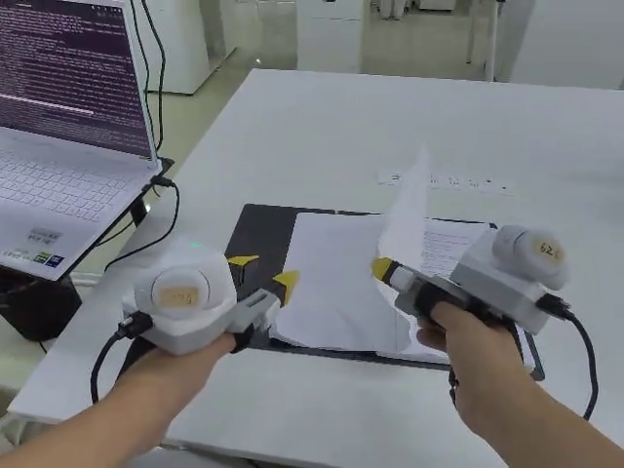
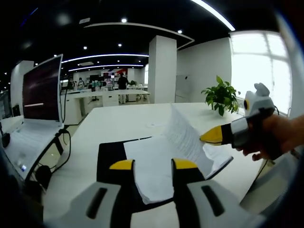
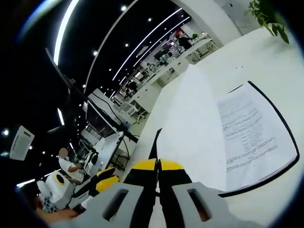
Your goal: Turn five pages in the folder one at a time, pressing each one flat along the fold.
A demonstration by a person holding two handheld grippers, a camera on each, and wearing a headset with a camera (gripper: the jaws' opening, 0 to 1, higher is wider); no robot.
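Head view: one black folder (image 1: 255, 234) lies open on the white table (image 1: 390, 127), holding a stack of printed pages (image 1: 331, 283), just ahead of two grippers. The right gripper (image 1: 382, 270) has its jaws pinched tight on one page (image 1: 409, 210), which stands upright between them. The left gripper (image 1: 265, 271) has its jaws spread apart and empty above the folder's left half.

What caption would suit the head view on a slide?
Right gripper holds a page raised above the open folder; left gripper, jaws open, is near its left side.
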